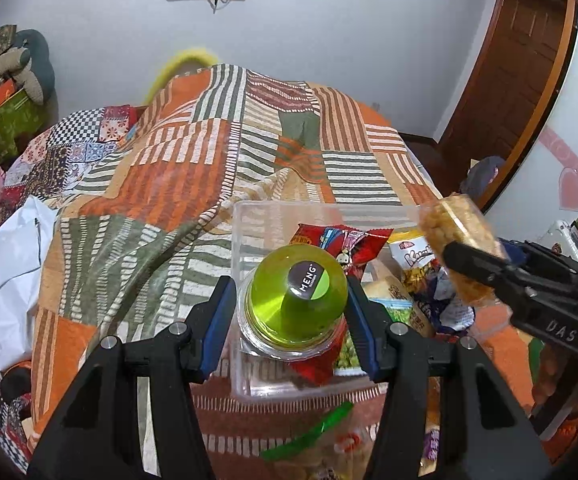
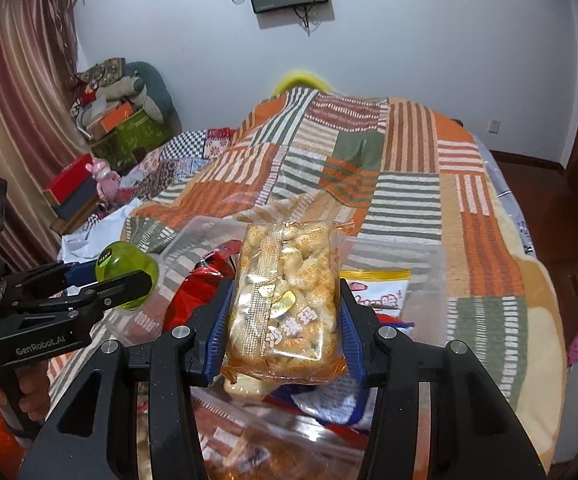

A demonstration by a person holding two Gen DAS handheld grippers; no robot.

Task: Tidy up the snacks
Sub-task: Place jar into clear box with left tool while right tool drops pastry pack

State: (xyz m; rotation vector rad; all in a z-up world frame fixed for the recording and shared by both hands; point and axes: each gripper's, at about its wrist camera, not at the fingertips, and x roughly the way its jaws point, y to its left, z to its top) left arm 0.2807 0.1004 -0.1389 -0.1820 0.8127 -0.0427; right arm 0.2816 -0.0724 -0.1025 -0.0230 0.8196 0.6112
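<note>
My left gripper (image 1: 289, 304) is shut on a clear jar with a green lid (image 1: 299, 294) and holds it over the clear plastic bin (image 1: 245, 216) on the bed. The jar also shows in the right wrist view (image 2: 127, 270). My right gripper (image 2: 285, 320) is shut on a clear pack of golden pastries (image 2: 287, 300), held above the bin's right part. That pack shows in the left wrist view (image 1: 455, 248) at the right. In the bin lie a red snack bag (image 1: 341, 240) and a white and yellow bag (image 2: 377, 292).
The bin sits on a patchwork blanket (image 1: 169, 184) in orange, green and white. A white plastic bag (image 1: 5, 264) lies at the left. More snack packs (image 1: 329, 440) lie near the front edge. Boxes and cushions (image 2: 125, 120) stand at the far left. A wooden door (image 1: 517, 80) is at the right.
</note>
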